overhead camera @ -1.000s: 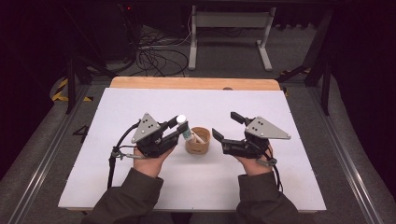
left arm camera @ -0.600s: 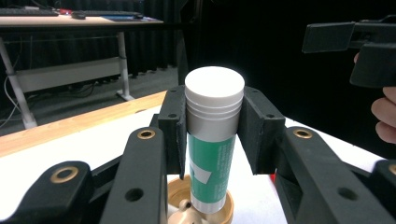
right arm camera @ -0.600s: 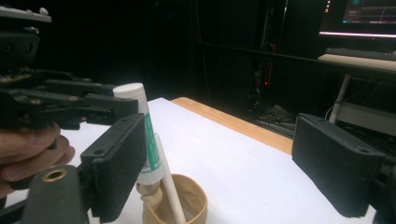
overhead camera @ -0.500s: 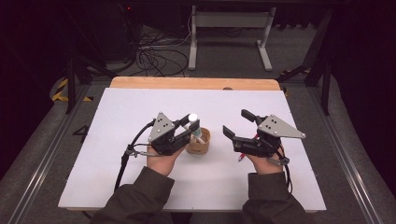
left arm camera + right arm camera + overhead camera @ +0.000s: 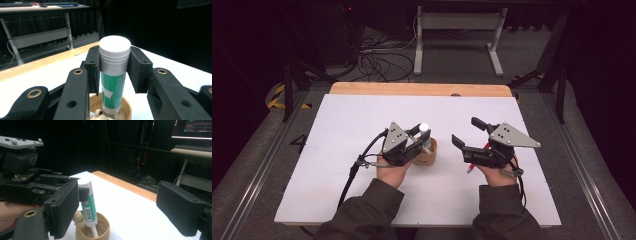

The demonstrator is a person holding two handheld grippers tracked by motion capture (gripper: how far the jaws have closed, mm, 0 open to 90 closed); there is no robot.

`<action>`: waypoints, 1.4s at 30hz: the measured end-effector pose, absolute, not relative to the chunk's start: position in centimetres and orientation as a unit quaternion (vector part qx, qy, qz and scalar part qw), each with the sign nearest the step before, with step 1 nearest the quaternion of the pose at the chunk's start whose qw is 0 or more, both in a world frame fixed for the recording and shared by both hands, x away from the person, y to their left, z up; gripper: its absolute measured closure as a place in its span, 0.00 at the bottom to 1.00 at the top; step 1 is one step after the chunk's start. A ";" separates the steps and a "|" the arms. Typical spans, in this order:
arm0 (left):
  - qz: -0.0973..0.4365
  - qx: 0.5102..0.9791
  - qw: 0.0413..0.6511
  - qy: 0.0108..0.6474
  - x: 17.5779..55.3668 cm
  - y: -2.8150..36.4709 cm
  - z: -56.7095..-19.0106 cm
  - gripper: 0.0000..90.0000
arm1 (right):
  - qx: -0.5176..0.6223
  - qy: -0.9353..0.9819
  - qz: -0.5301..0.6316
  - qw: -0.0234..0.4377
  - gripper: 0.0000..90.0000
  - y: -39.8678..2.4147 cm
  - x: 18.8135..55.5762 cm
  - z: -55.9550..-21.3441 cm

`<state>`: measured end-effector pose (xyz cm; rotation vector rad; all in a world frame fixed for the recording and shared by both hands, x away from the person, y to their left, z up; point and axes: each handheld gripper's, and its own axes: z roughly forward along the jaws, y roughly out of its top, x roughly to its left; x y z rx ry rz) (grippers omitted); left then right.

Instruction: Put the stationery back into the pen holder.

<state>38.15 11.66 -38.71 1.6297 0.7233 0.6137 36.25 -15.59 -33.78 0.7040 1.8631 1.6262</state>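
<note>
Left gripper view: the left hand-held gripper [image 5: 113, 72] has its two black jaws partly closed, one pad on each side of the glue stick [image 5: 113, 77], gripping the tube just below its white cap. The glue stick stands nearly upright with its lower end inside the wooden cup [image 5: 111, 110]. A small wooden figure [image 5: 98, 115] sits at the near rim of the cup, just beside the tube.

In the high view, the left hand-held gripper [image 5: 421, 137] sits at the near left of the wooden cup [image 5: 427, 154], with the white cap of the glue stick [image 5: 424, 128] rising above the cup rim. The right hand-held gripper [image 5: 466, 134] hovers to the right of the cup, apart from it, its jaws standing wide open with nothing between them. A red pen [image 5: 472, 165] lies on the counter [image 5: 337, 150] right of the cup, partly under the right hand-held gripper.

In the right gripper view, the right hand-held gripper [image 5: 117, 212] frames the wooden cup [image 5: 93, 231] between its spread jaws without touching it; the glue stick [image 5: 87, 205] leans slightly in the cup, beside the wooden figure [image 5: 78, 217].
</note>
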 end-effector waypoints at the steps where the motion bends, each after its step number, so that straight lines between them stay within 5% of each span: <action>1: 0.263 0.701 0.586 0.311 38.2 11.6 -38.8 0.72 | 0.263 0.696 0.607 0.281 0.21 -15.6 36.3 -33.8; 33: 0.248 0.718 0.563 0.325 39.6 10.6 -40.6 0.71 | 0.262 0.703 0.601 0.274 0.21 -16.3 36.5 -33.9; 42: 0.252 0.700 0.579 0.333 39.2 11.0 -39.8 0.61 | 0.262 0.705 0.600 0.273 0.21 -16.2 36.5 -33.9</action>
